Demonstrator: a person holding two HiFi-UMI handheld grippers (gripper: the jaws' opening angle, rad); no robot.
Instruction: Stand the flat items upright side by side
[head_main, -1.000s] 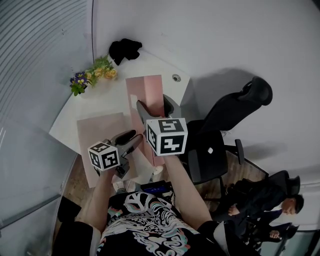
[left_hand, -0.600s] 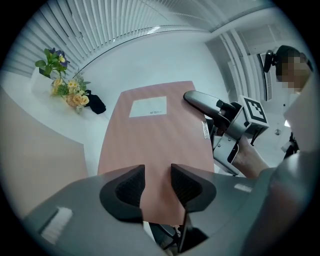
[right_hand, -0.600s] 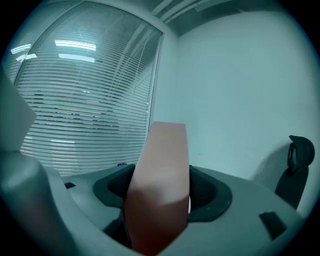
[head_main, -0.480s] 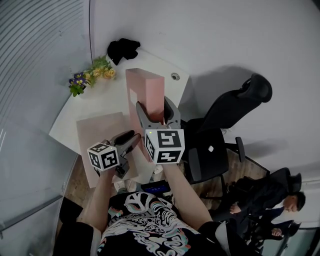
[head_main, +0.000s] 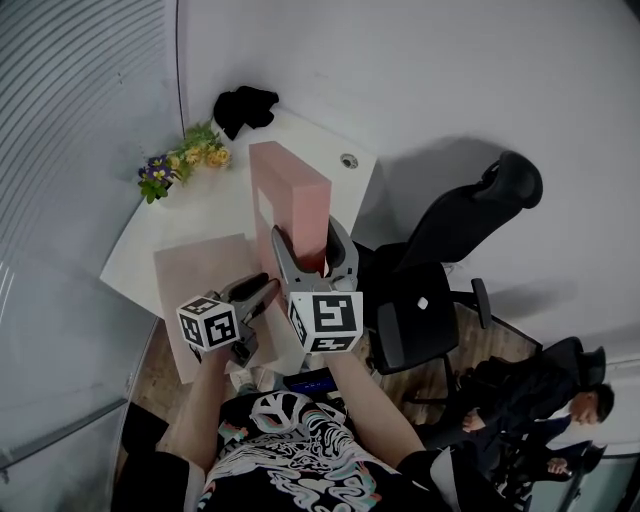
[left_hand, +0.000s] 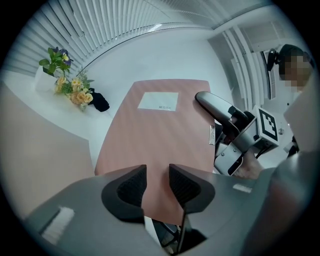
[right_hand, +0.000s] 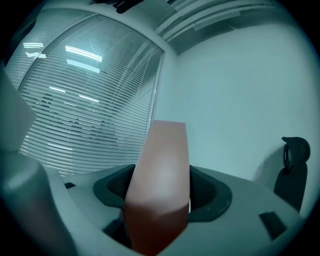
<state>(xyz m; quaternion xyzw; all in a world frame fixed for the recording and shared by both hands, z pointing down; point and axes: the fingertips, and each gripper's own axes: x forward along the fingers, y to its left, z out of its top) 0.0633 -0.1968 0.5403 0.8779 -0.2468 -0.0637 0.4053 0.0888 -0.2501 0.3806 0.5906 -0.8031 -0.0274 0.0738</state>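
Over the white surface (head_main: 200, 205), the right tongs (head_main: 312, 242) clamped the pink box (head_main: 290, 195) at its near end, tipped steeper than a second before; the left tongs (head_main: 262, 290) were closing just beside it, gripping nothing.

In the last second I have tipped the pink box (head_main: 291, 196), clamped in my right tool (head_main: 311, 252), from lying nearly flat to rearing up tall over the bench (head_main: 200, 215), and drawn that tool back toward my body, while my left tool's (head_main: 262, 290) jaws are closing with nothing pinched between them.
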